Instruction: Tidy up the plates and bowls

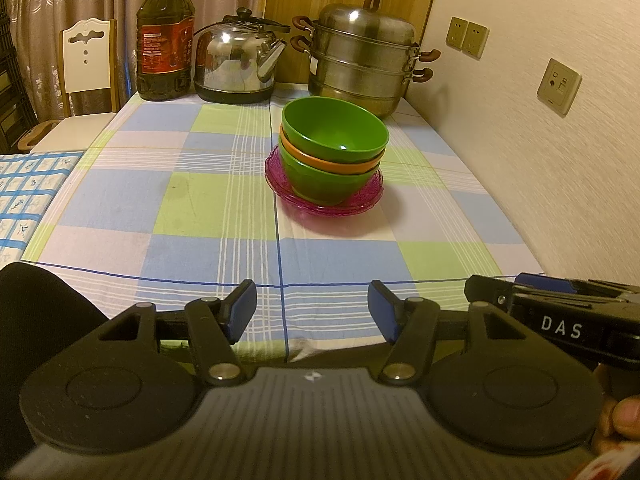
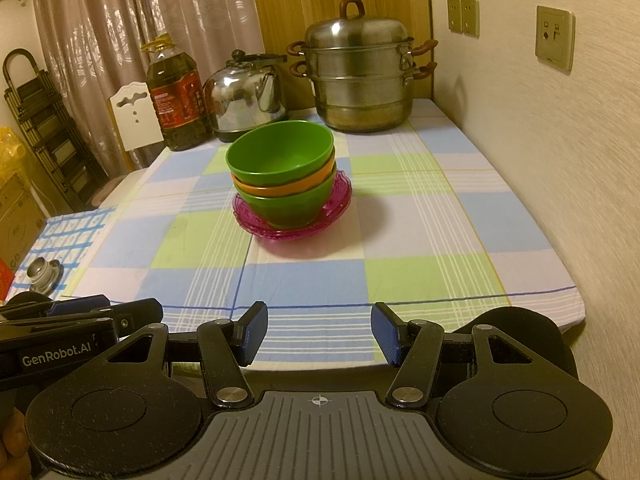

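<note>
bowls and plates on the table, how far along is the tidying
It looks nearly or fully done. Three bowls are nested: a green bowl on top, an orange bowl in the middle and another green one below, all sitting on the pink plates. Nothing is in hand: the left gripper and right gripper are open and empty near the table edge. No loose bowl or plate shows, so nothing seems left.

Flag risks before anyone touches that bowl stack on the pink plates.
1. The bowl stack sits tilted, the top green bowl leaning to one side; a sideways nudge could tip it.
2. The pink plates look thin and glossy; lifting them with bowls aboard may slide the load.
3. The steamer pot and kettle stand close behind, so overreach risks contact.
</note>
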A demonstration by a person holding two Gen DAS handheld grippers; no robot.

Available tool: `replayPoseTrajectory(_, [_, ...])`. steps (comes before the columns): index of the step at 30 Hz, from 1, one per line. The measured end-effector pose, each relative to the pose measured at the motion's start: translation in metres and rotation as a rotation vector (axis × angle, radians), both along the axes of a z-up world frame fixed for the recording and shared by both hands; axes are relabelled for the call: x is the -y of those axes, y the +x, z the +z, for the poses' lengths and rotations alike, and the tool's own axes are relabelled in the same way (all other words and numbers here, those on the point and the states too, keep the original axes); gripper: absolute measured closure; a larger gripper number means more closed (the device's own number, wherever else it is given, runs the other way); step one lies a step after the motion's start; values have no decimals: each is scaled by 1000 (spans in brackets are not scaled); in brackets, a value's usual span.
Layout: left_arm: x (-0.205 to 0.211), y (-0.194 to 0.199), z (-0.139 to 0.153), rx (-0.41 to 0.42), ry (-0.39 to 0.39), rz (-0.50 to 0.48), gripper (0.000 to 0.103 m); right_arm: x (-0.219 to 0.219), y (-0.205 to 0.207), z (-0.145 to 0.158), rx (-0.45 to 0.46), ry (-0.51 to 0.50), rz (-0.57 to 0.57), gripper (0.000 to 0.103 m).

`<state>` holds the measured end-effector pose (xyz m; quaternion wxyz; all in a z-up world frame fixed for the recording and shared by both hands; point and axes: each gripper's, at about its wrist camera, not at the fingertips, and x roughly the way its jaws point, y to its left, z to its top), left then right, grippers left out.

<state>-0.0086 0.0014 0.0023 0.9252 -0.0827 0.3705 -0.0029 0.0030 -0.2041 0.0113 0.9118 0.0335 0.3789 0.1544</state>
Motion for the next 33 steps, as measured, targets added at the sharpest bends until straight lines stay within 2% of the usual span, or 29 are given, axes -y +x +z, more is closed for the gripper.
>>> replayPoseTrajectory(33, [-5,1,-2,11,-9,-5,44,0,0,-4,-5,1,-3,45])
